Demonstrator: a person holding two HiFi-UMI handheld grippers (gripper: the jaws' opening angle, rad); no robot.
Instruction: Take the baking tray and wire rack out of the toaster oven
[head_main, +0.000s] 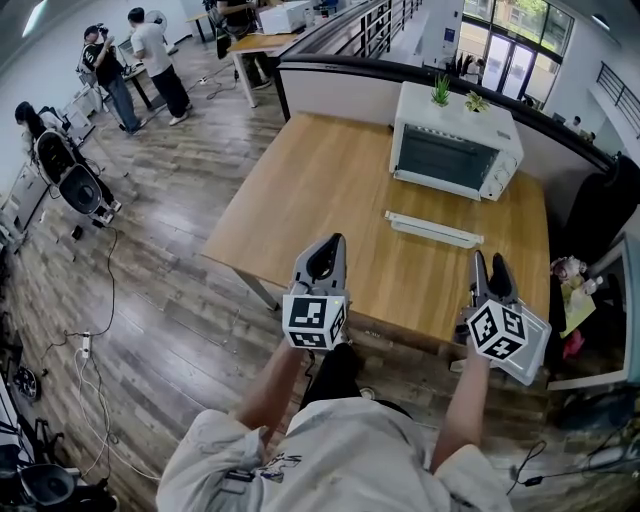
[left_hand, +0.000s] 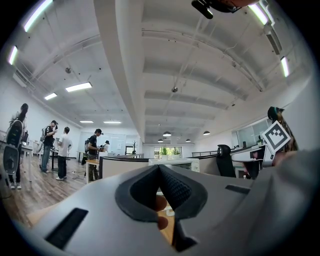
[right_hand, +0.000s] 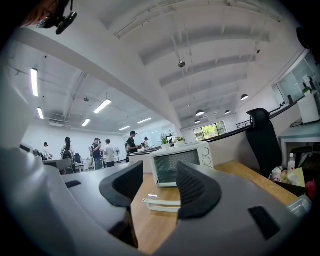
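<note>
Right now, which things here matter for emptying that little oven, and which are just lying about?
For the job: toaster oven, door shut; left gripper, shut; right gripper, open and empty.
Lying about: two potted plants on the oven; flat white piece on the table before it; office chair.

A wooden table (head_main: 330, 200) is set against a dark-topped partition (head_main: 335, 92). Two small potted plants (head_main: 441, 92) are seen just in front of the partition. A black office chair (right_hand: 262, 142) is placed at the table's right end, w/ a small bottle (right_hand: 291, 162) nearby. Several people (head_main: 152, 45) are seen standing in the bkgd, on a wood-plank floor (head_main: 180, 200) where cables (head_main: 110, 265) are strewn. Strip lights (left_hand: 78, 87) are mounted on the ceiling.
</note>
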